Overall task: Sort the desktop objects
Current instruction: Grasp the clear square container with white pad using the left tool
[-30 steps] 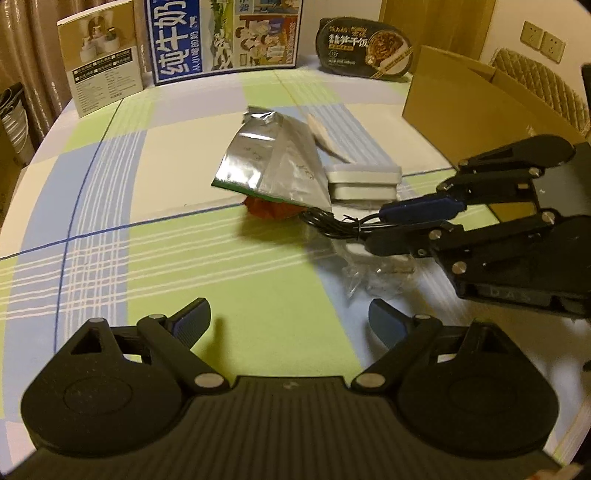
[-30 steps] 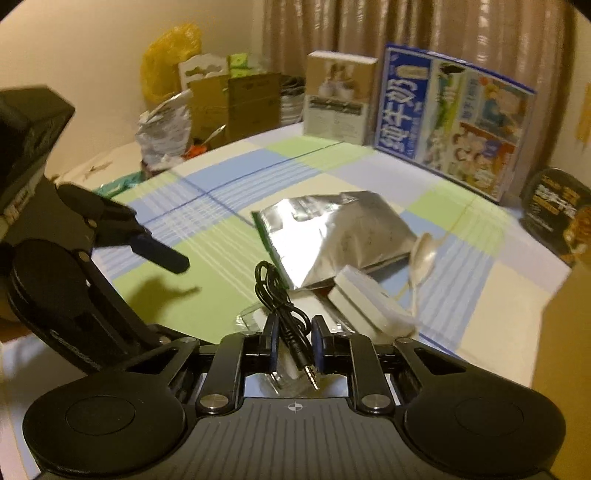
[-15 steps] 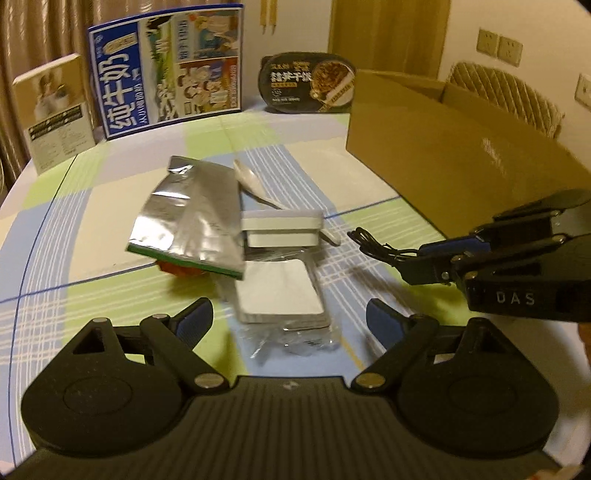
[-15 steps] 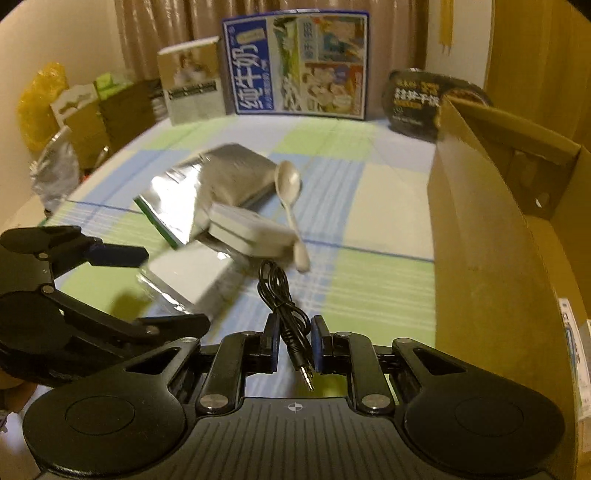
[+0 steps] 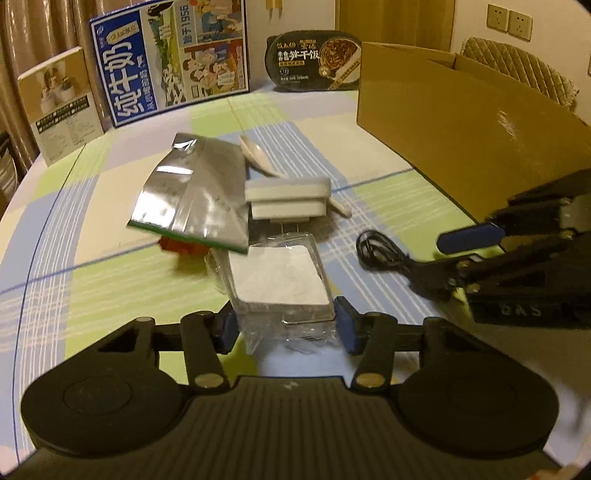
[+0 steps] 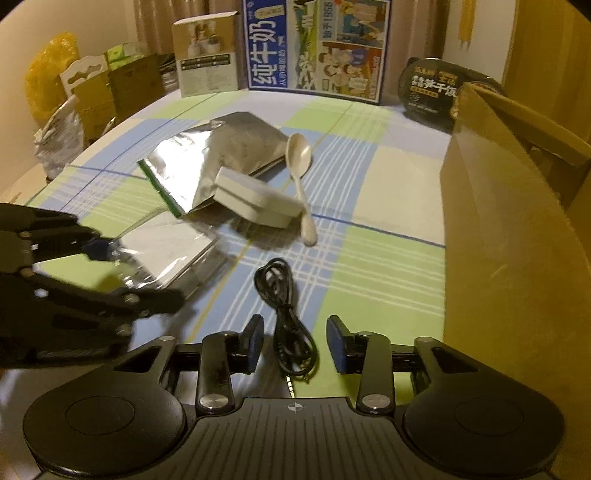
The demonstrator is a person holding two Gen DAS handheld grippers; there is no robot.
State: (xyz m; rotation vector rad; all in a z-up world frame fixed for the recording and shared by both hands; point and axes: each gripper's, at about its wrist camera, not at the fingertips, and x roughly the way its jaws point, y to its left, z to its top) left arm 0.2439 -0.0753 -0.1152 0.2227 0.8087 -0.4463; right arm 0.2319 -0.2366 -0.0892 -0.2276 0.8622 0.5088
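One spoon (image 6: 300, 173), one cable (image 6: 286, 314), one foil pouch (image 6: 221, 155), two upright boxes.

Home dining rm: checked tablecloth (image 5: 110, 288), milk carton box (image 5: 173, 59), instant rice bowl (image 5: 314, 61), curtains (image 6: 184, 11), quilted chair (image 5: 517, 66).

Red item (image 5: 183, 246) mostly hidden under foil pouch (image 5: 192, 195), can't ID. Spoon (image 5: 258, 155) handle partly behind white box (image 5: 288, 199). Carton (image 5: 461, 147) cut off at 3 o'clock edge. Left gripper (image 6: 88, 273) blurred, 9 o'clock in right cam.
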